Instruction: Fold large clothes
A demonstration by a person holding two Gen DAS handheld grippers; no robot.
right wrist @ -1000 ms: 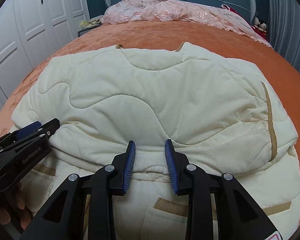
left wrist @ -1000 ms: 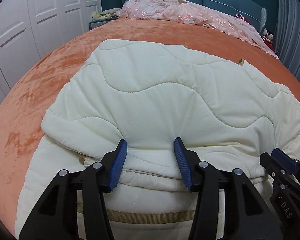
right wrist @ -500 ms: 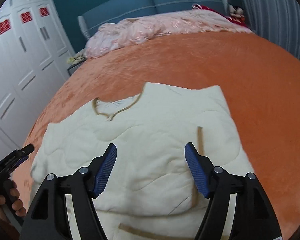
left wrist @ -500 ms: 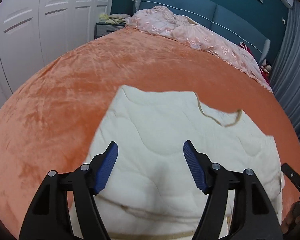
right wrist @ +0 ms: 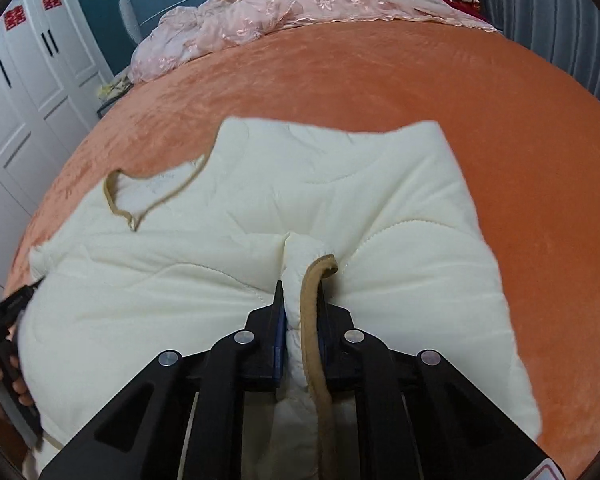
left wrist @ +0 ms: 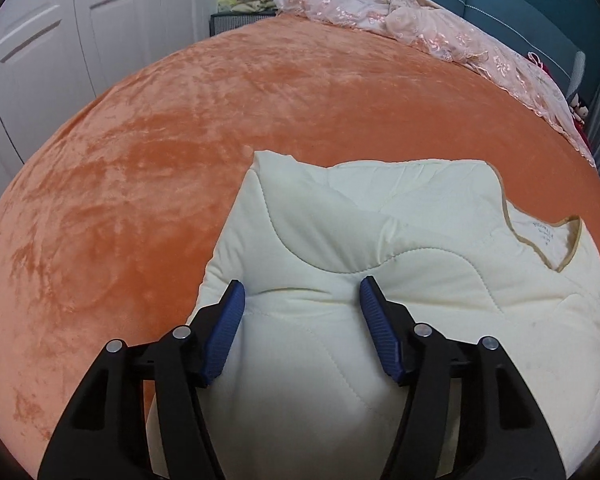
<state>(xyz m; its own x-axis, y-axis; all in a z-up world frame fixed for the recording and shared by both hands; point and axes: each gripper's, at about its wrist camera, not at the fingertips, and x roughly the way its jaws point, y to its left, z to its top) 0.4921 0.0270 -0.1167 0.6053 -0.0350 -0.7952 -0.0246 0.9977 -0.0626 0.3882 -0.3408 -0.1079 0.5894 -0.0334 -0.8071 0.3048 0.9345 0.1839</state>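
Right gripper [right wrist: 300,312], spread wide half a second ago, now clamps a tan-trimmed fold of the cream quilted garment [right wrist: 400,280]. Left gripper [left wrist: 302,308] stays apart, its blue pads straddling a padded ridge. Garment lies folded on the orange velvet bed [left wrist: 180,140].

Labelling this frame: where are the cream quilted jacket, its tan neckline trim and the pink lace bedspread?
cream quilted jacket [left wrist: 380,220], left wrist view, upper quilted panel.
tan neckline trim [right wrist: 112,196], right wrist view, left edge.
pink lace bedspread [right wrist: 260,8], right wrist view, bunched middle.
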